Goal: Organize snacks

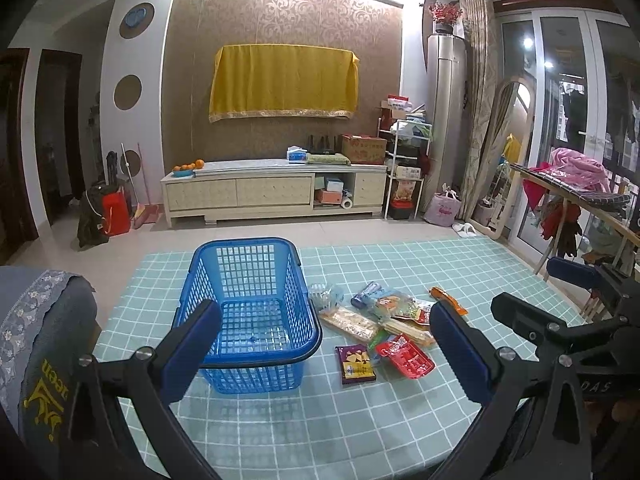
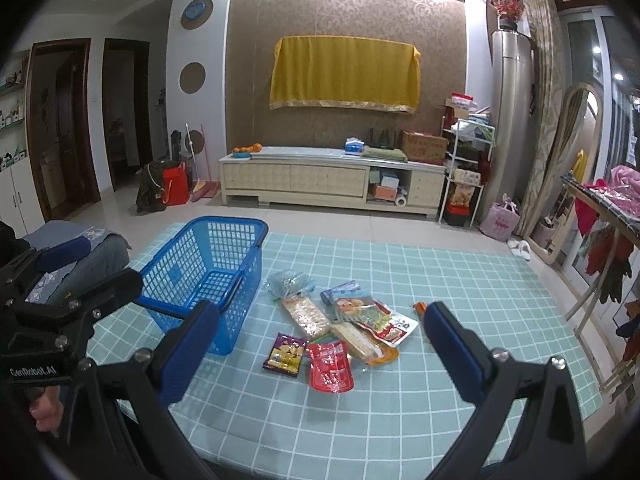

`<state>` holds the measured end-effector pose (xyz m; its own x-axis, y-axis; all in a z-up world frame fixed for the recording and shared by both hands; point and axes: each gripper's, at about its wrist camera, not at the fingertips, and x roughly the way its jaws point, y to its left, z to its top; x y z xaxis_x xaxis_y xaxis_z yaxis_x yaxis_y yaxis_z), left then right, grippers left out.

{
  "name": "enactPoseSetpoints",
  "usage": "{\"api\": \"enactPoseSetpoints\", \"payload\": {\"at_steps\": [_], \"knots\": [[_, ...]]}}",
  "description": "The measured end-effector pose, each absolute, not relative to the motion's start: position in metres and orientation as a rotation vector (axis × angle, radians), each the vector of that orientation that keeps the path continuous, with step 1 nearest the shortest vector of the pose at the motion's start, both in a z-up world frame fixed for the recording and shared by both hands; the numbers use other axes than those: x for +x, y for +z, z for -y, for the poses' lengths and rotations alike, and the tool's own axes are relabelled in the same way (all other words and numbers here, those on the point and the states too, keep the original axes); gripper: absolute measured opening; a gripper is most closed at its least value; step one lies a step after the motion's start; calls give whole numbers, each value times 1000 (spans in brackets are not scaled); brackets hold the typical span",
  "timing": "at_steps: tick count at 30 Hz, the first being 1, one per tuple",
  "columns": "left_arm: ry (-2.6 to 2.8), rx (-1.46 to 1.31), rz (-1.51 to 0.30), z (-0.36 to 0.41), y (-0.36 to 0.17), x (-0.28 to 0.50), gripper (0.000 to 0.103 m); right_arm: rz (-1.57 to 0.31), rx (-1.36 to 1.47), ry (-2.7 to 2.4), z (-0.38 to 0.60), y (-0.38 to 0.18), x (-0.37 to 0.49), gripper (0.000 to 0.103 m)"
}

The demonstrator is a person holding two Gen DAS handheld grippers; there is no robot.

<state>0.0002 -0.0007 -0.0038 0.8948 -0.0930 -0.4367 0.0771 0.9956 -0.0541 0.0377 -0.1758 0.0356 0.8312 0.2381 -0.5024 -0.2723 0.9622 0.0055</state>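
Lettering "GenRobot.AI" marks left gripper (image 2: 76, 276) beside blue basket (image 2: 208, 268).

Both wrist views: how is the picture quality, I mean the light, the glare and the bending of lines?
Left wrist view: ceiling light burns out white above the wall panel; fisheye bends the tablecloth grid; corners are black; the blue basket and snack packets are sharp. Right wrist view: same curving and dark corners; glare on the red packet; glass door at right shows lamp reflections.

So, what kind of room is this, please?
Most likely a home living room: a low TV cabinet against the wall, a standing air conditioner in the corner, and a table with a checked tablecloth.
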Motion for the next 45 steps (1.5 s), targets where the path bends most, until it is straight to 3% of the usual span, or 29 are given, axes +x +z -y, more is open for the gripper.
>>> {"api": "enactPoseSetpoints", "payload": {"at_steps": [45], "knots": [[-95, -38, -469, 1, -5, -5, 103, -536, -65, 275, 175, 30, 34, 103]]}}
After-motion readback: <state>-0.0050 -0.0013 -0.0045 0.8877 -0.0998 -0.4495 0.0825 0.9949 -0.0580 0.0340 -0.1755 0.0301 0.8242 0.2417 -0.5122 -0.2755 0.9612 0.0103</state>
